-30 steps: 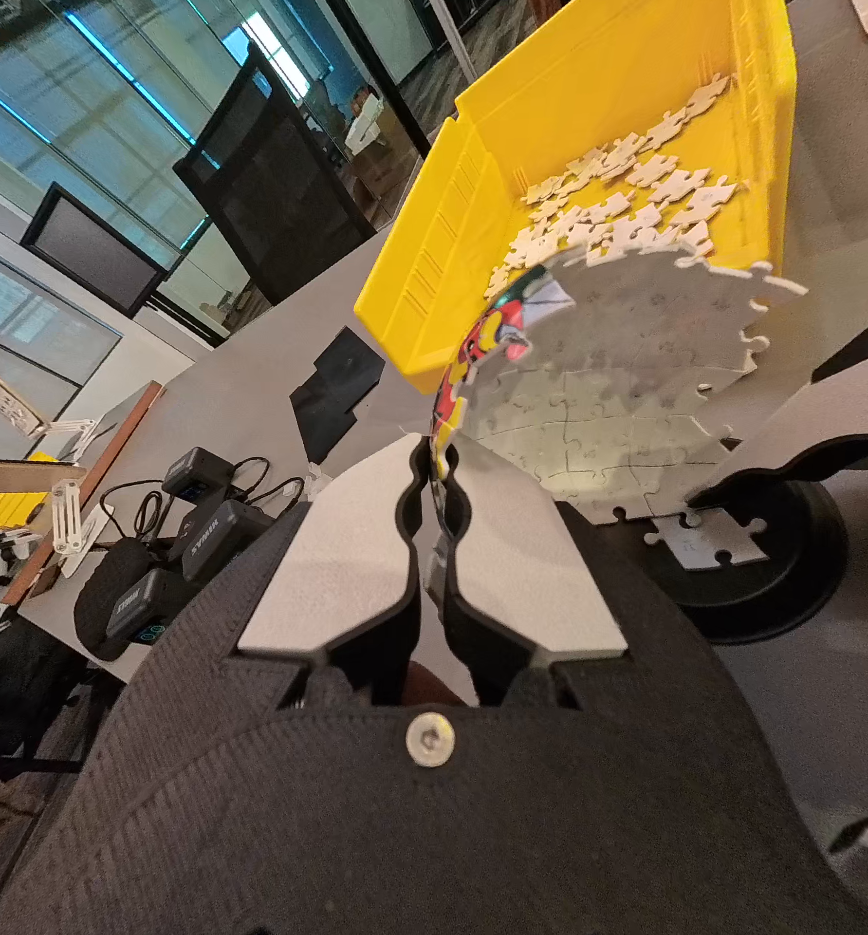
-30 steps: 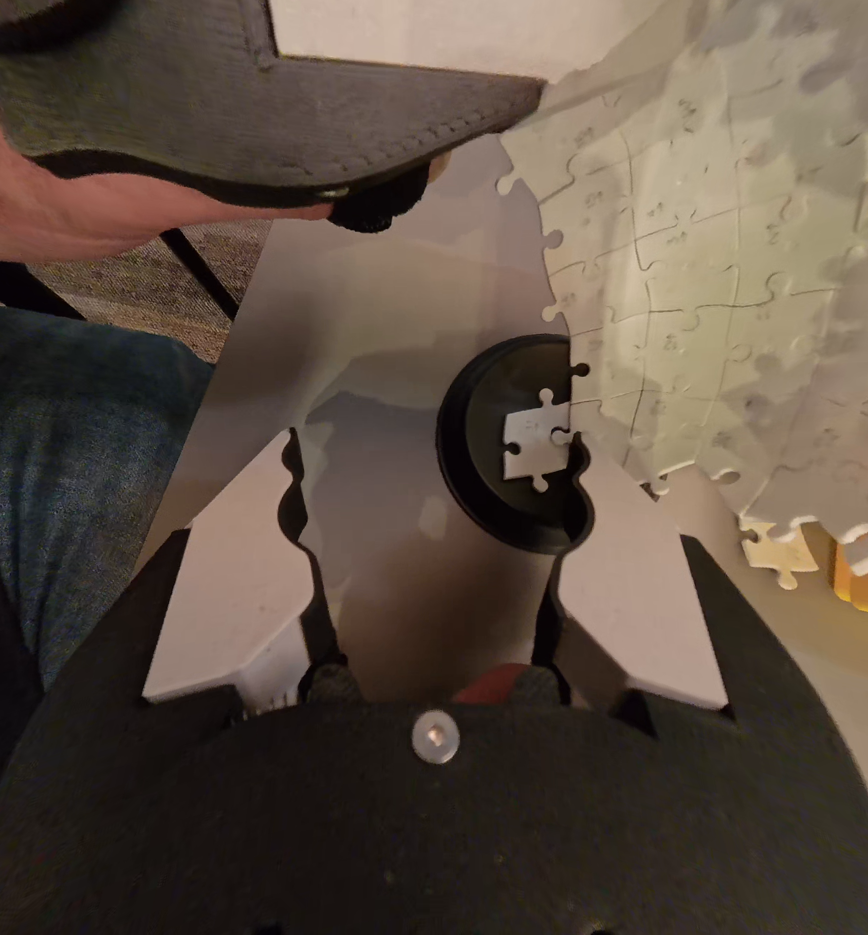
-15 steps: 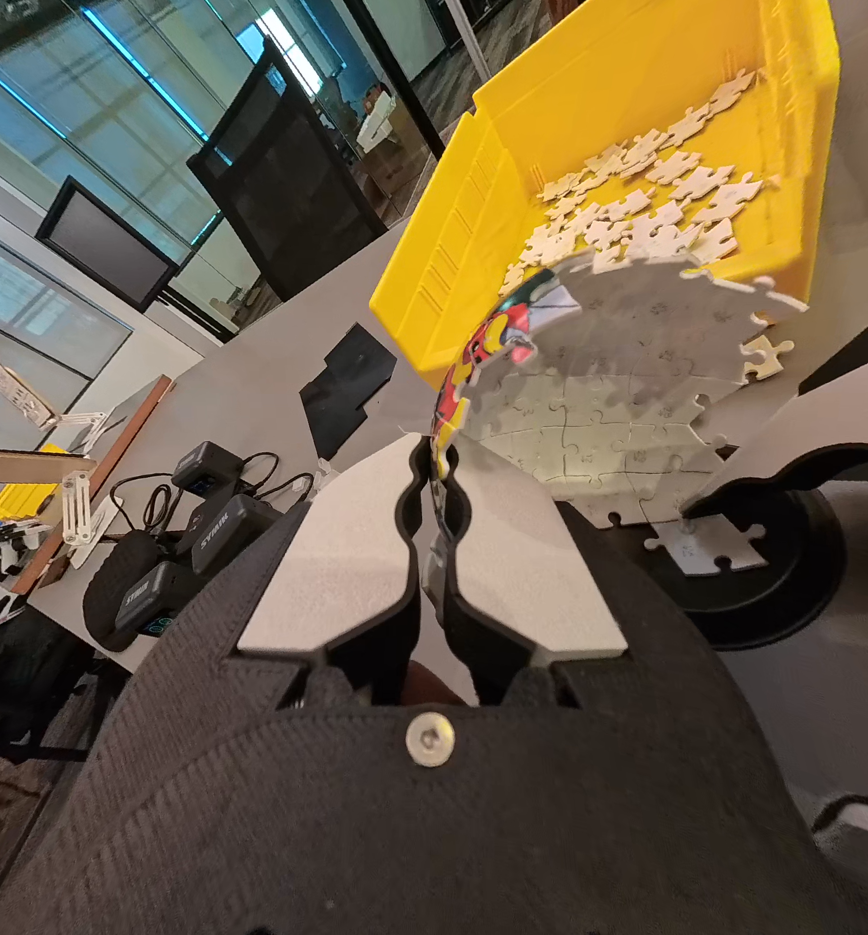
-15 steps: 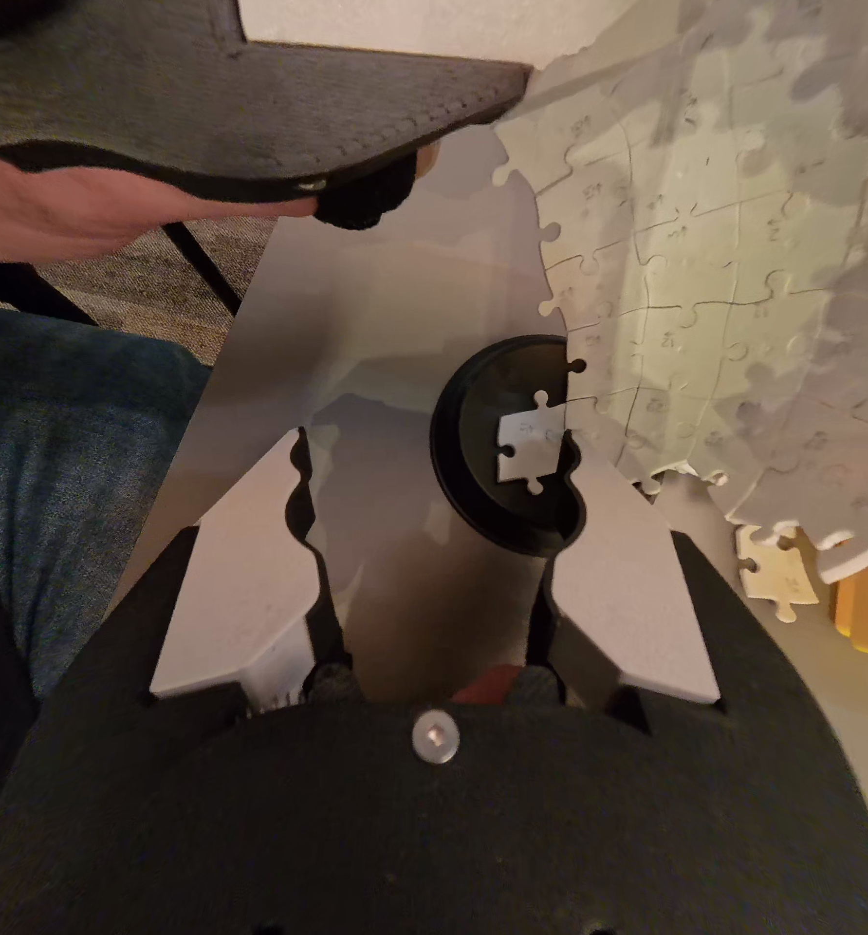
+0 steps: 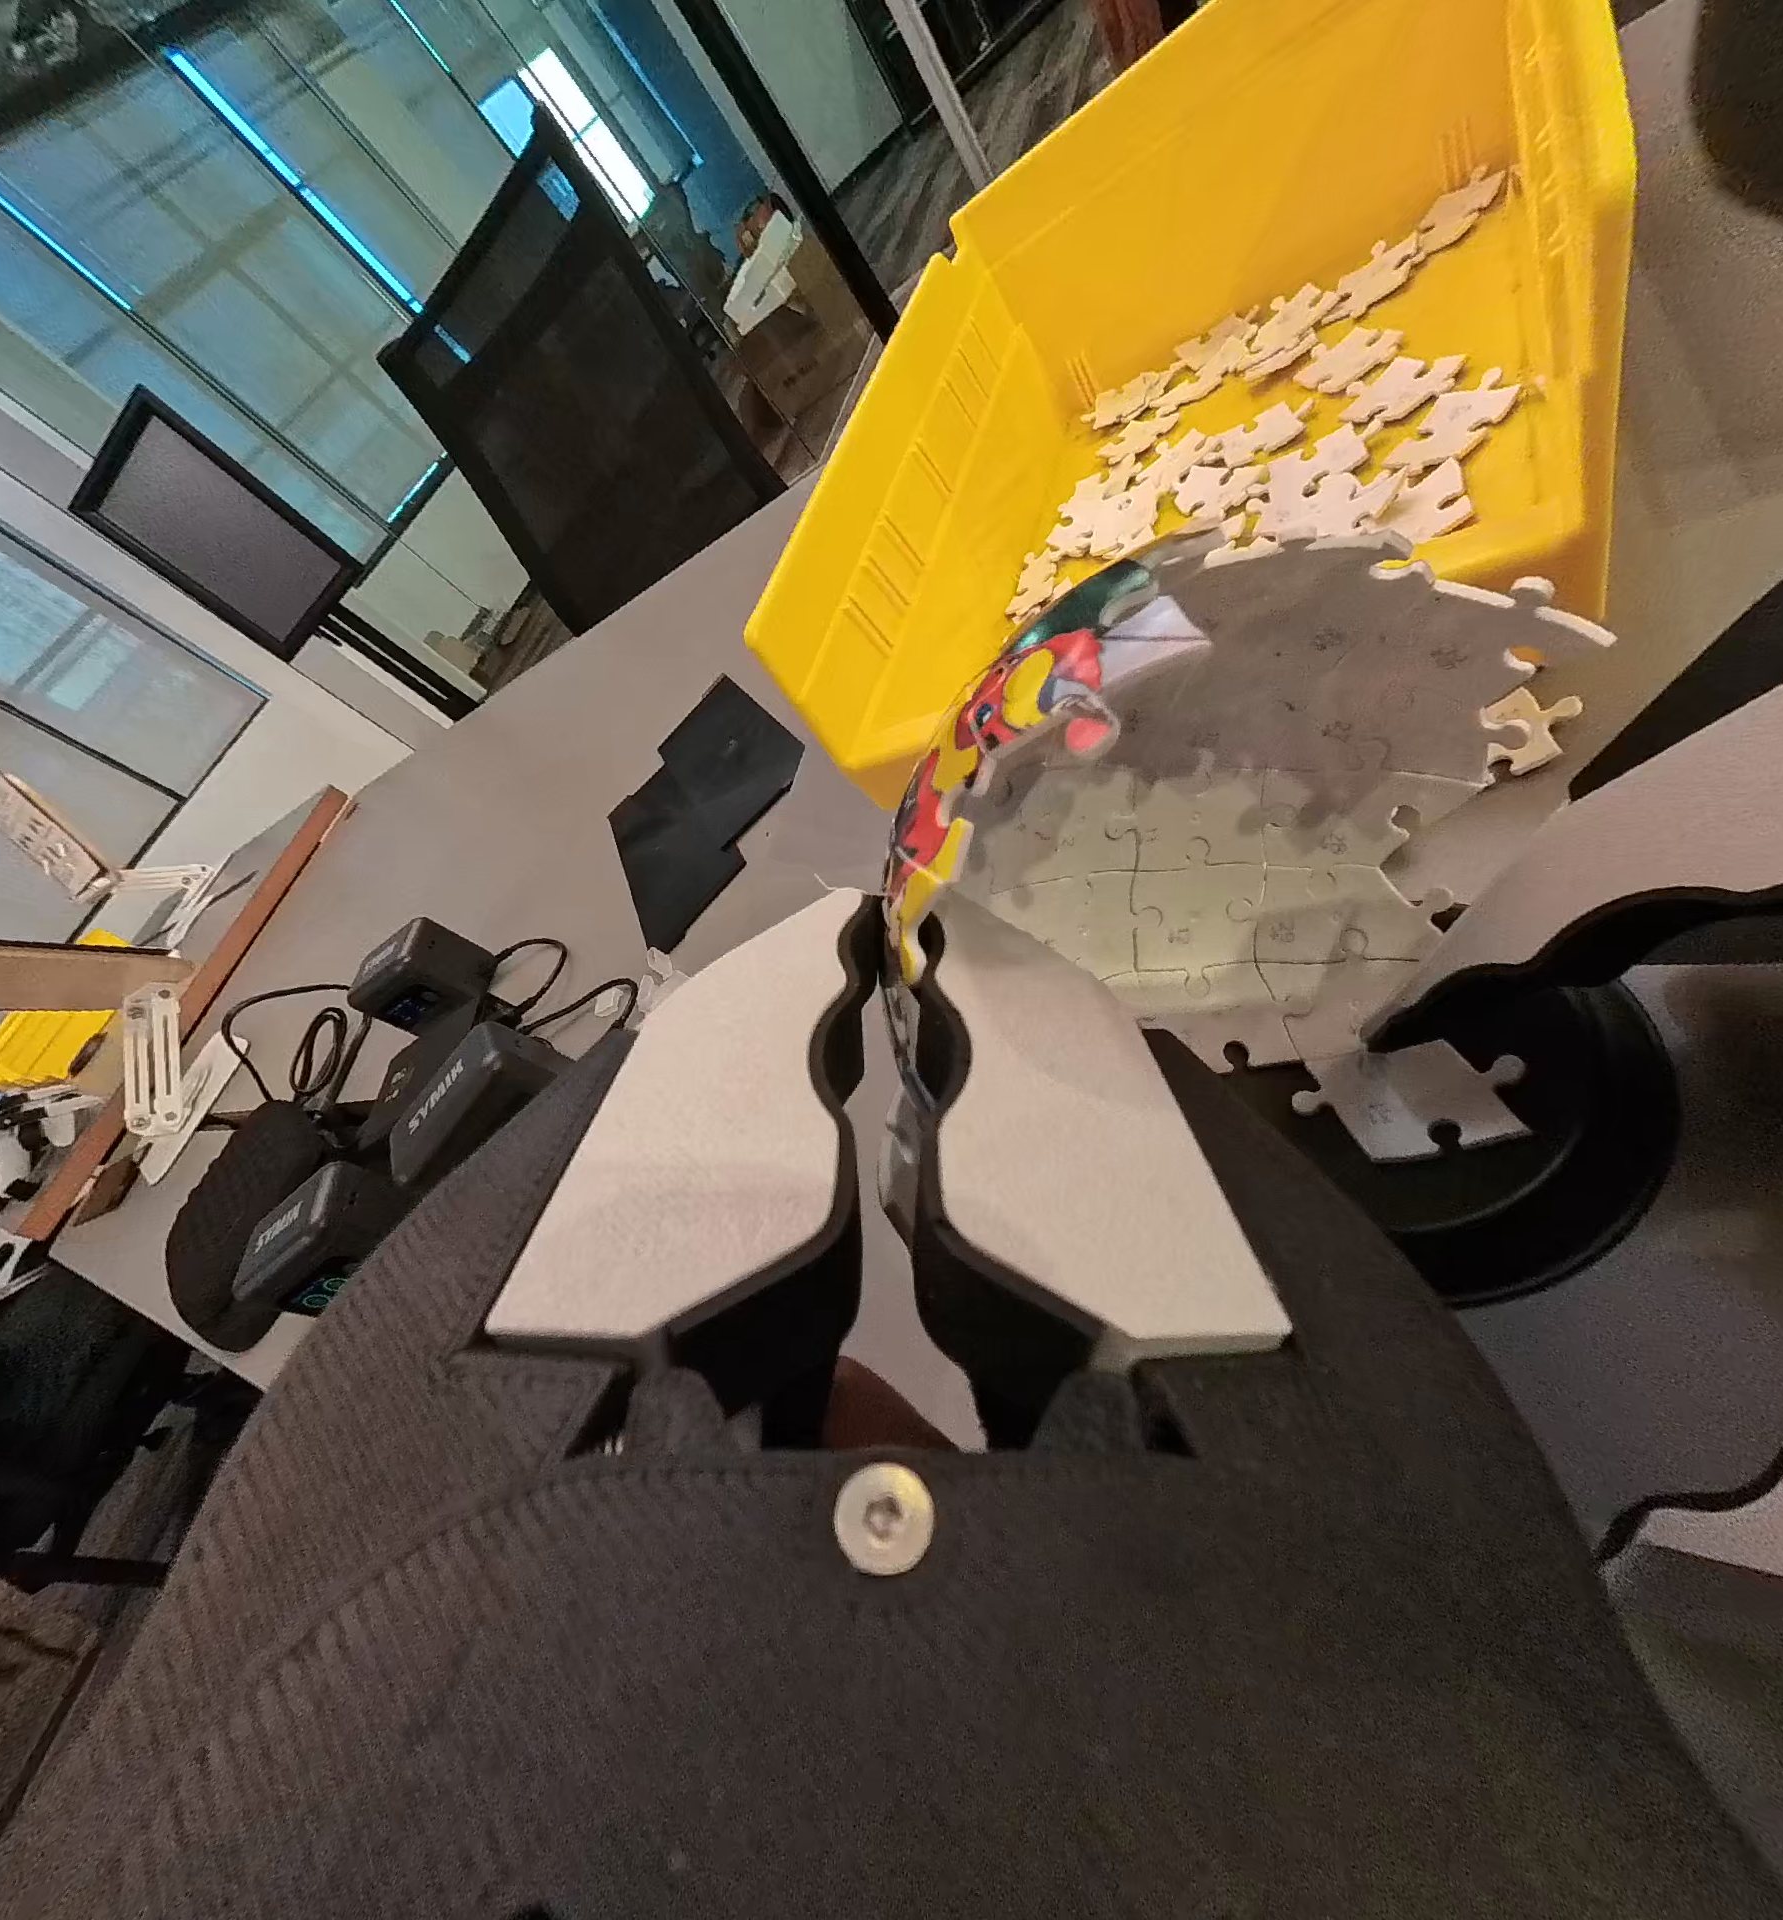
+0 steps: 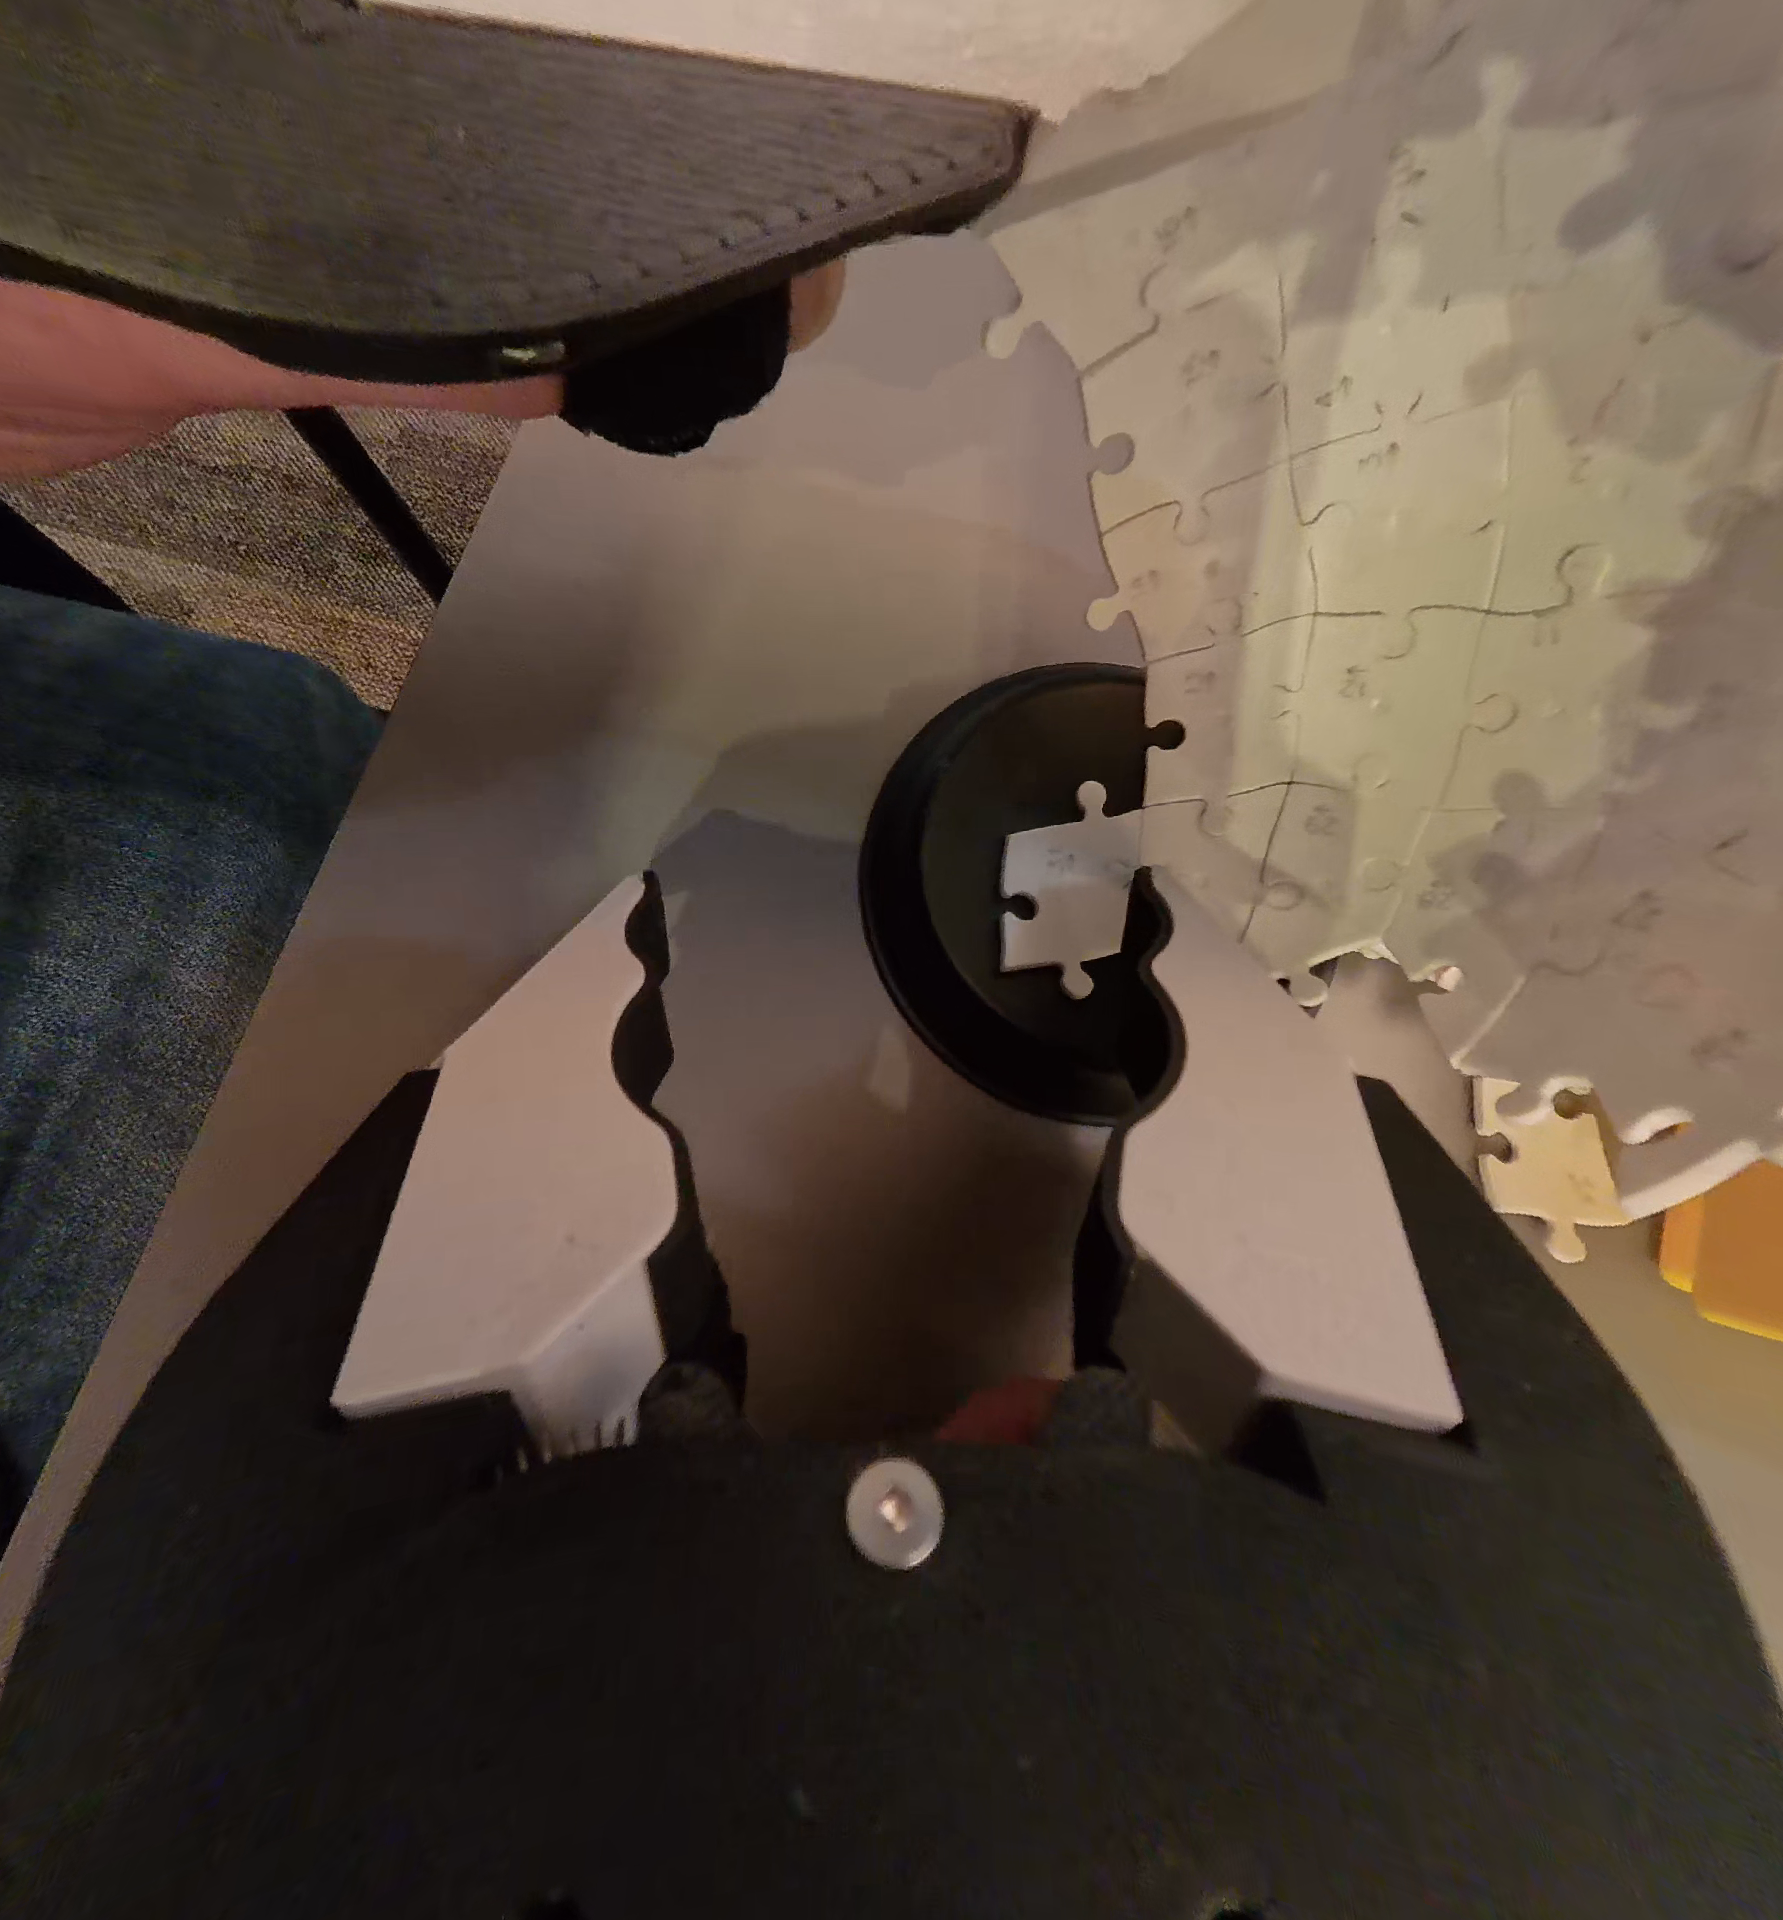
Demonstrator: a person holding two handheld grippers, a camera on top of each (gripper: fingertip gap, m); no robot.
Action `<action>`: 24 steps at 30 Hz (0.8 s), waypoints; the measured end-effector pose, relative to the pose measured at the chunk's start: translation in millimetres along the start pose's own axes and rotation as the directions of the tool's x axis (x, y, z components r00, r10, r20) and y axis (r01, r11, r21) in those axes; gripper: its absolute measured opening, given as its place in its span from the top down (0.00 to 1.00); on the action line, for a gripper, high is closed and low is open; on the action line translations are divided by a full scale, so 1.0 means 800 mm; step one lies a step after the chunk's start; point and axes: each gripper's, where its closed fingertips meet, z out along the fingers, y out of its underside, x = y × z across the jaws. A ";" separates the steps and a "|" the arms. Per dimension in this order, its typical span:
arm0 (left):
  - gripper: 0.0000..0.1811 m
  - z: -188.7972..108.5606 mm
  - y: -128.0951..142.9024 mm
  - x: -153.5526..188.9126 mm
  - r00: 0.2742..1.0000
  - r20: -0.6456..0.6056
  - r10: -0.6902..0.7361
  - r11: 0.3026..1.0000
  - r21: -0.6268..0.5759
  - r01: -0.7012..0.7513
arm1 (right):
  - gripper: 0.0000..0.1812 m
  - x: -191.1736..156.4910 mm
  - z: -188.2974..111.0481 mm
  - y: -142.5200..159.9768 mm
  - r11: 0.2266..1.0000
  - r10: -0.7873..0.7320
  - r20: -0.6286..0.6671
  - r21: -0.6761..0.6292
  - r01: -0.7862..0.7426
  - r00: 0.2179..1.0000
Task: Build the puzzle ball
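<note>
My left gripper [image 5: 902, 935] is shut on the rim of the partly built puzzle ball [image 5: 1230, 810], a curved shell with a grey inside and a printed red and yellow outside. The shell is held tilted above a black round stand [image 5: 1531, 1174]. One grey piece [image 5: 1417, 1101] sits at the shell's lower edge over the stand. In the right wrist view my right gripper [image 6: 897, 883] is open and empty. Its right fingertip [image 6: 1152, 914] touches that piece [image 6: 1063, 894] beside the shell [image 6: 1438, 623] and the stand [image 6: 949, 935].
A yellow bin [image 5: 970, 468] holding several loose pieces [image 5: 1282, 447] stands just behind the shell. One loose piece [image 5: 1531, 732] lies on the grey table by the bin. Black devices with cables [image 5: 347, 1174] lie at the left. A person's leg in jeans [image 6: 87, 883] is beside the table edge.
The left gripper and shell have shifted slightly, uncovering the loose piece on the table behind the shell. The right gripper stays open with its fingertip at the piece over the stand.
</note>
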 end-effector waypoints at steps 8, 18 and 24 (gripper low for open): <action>0.98 0.007 0.009 -0.005 0.999 0.006 -0.032 0.999 -0.029 0.032 | 0.50 -0.003 -0.015 -0.011 0.997 -0.008 -0.018 0.078 0.010 1.000; 0.98 0.010 0.016 -0.010 0.995 0.000 -0.095 0.994 -0.054 0.095 | 0.52 -0.001 -0.041 0.003 0.996 -0.002 -0.037 0.091 0.005 0.999; 0.98 0.010 0.017 -0.011 0.995 -0.001 -0.096 0.994 -0.059 0.096 | 0.52 0.010 -0.045 0.016 0.997 0.011 -0.066 0.077 -0.006 0.998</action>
